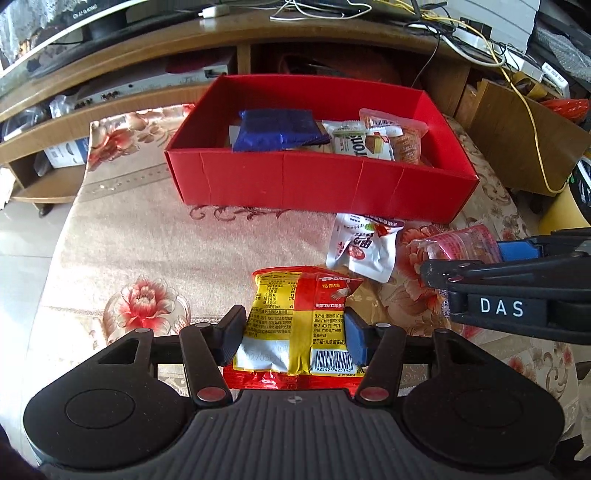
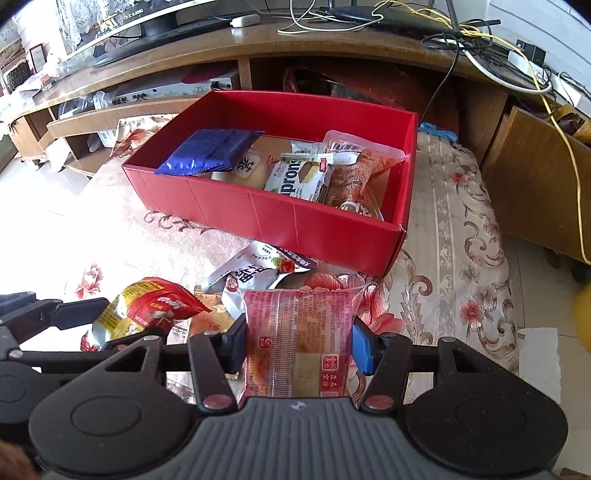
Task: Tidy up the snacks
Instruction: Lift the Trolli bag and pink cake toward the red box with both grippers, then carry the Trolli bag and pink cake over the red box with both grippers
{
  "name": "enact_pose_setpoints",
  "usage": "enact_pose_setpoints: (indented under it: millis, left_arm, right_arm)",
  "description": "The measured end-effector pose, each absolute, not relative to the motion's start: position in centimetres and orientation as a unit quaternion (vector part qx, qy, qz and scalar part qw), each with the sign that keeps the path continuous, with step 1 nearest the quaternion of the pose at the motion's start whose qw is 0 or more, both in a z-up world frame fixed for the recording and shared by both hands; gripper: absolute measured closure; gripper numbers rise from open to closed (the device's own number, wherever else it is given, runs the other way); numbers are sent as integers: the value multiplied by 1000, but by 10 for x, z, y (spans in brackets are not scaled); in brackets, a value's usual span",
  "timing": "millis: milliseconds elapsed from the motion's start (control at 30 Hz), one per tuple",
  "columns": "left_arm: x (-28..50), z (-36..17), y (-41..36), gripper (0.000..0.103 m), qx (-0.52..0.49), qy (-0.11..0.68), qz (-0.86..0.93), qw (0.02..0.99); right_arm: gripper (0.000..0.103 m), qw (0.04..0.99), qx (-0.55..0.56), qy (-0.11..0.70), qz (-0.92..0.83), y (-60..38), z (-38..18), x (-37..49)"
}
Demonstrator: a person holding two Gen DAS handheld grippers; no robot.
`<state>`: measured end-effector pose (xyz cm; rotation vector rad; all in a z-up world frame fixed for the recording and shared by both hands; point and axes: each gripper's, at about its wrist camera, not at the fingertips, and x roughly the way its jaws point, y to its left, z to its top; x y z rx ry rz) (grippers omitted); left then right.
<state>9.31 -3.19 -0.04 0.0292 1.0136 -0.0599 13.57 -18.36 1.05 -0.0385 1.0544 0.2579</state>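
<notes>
My left gripper (image 1: 293, 334) is shut on a red and yellow snack bag (image 1: 295, 317), held above the floral cloth. My right gripper (image 2: 297, 343) is shut on a pink clear-wrapped pastry pack (image 2: 299, 339). The right gripper also shows at the right of the left wrist view (image 1: 480, 266) with the pink pack (image 1: 461, 243). The red and yellow bag shows at the left of the right wrist view (image 2: 147, 314). A red open box (image 1: 295, 181) (image 2: 258, 210) ahead holds a blue packet (image 1: 277, 129) (image 2: 210, 151), a white wafer pack (image 2: 299, 181) and several other snacks. A white snack pouch (image 1: 365, 247) (image 2: 255, 273) lies in front of the box.
The floral tablecloth (image 1: 147, 229) covers the table. A wooden TV cabinet (image 1: 258, 33) with cables and devices stands behind the box. A cardboard box (image 1: 517, 136) and a yellow object (image 1: 565, 210) sit at the right.
</notes>
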Motion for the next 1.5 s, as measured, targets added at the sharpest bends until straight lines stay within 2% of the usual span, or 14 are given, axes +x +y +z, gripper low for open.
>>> enact_pose_setpoints:
  millis: [667, 733, 767, 867, 1133, 1167, 1267, 1500]
  left_arm:
    - [91, 17, -39, 40, 22, 449, -34, 893]
    - [91, 19, -39, 44, 24, 445, -36, 894]
    - [91, 19, -40, 54, 23, 445, -41, 895]
    - [92, 21, -42, 56, 21, 443, -45, 895]
    - [99, 9, -37, 54, 17, 462, -39, 886]
    - [99, 7, -37, 51, 16, 466, -38, 884]
    - [101, -1, -34, 34, 13, 480, -27, 877]
    - [112, -34, -26, 32, -10, 532, -7, 847]
  right_arm:
    - [51, 870, -8, 475, 133, -183, 29, 134]
    - [51, 871, -6, 473, 135, -183, 31, 134]
    - [51, 871, -5, 471, 136, -182, 31, 134]
    - [51, 873, -5, 468, 138, -181, 34, 134]
    - [51, 868, -7, 478, 135, -183, 29, 136]
    - [51, 868, -6, 478, 135, -183, 29, 136]
    - [51, 867, -4, 479, 135, -184, 28, 136]
    - [51, 864, -4, 483, 140, -183, 27, 136]
